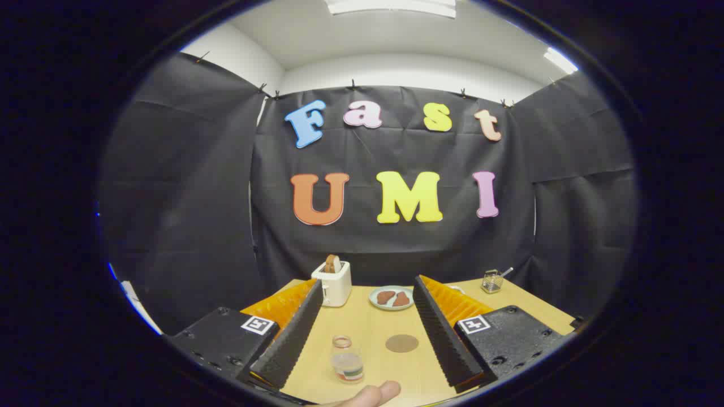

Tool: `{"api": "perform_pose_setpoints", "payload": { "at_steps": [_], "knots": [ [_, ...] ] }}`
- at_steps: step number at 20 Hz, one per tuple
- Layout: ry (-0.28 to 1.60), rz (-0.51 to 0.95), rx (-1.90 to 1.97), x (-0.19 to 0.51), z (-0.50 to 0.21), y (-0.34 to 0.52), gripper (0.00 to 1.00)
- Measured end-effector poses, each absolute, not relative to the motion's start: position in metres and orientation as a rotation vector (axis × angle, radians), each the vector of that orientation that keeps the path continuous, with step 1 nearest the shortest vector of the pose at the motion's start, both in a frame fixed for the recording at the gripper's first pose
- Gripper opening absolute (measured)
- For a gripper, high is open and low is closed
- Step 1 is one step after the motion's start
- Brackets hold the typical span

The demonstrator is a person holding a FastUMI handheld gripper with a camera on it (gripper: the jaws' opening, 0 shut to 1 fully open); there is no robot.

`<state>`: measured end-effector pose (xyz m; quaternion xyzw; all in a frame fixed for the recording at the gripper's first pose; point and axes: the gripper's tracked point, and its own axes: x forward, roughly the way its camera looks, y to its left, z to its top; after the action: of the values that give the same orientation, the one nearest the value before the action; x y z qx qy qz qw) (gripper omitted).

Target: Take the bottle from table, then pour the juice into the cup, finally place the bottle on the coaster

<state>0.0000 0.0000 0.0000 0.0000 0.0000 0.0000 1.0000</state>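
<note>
My gripper [367, 284] is open wide above the wooden table [367, 322]. Between the fingers [291, 336], near their base, stands a small clear bottle [346, 359] with an open mouth, a striped label and some liquid inside; neither finger touches it. A round brown coaster [401, 343] lies flat on the table just right of the bottle, also between the fingers. A small clear container [492, 281] with a stick or spoon in it stands at the far right of the table, beyond the right finger; I cannot tell if it is the cup.
A white toaster [334, 284] with a slice of toast in it stands beyond the left fingertip. A pale plate [374, 301] with brown pieces sits at the back between the fingertips. A person's fingertip [374, 394] shows below the bottle. Black cloth walls close the table's far side.
</note>
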Motion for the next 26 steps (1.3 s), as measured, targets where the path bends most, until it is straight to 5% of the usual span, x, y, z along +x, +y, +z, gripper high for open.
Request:
{"api": "perform_pose_setpoints", "payload": {
  "at_steps": [26],
  "knots": [
    [0.01, -0.032, 0.022, -0.034, -0.067, 0.022, 1.0]
  ]
}}
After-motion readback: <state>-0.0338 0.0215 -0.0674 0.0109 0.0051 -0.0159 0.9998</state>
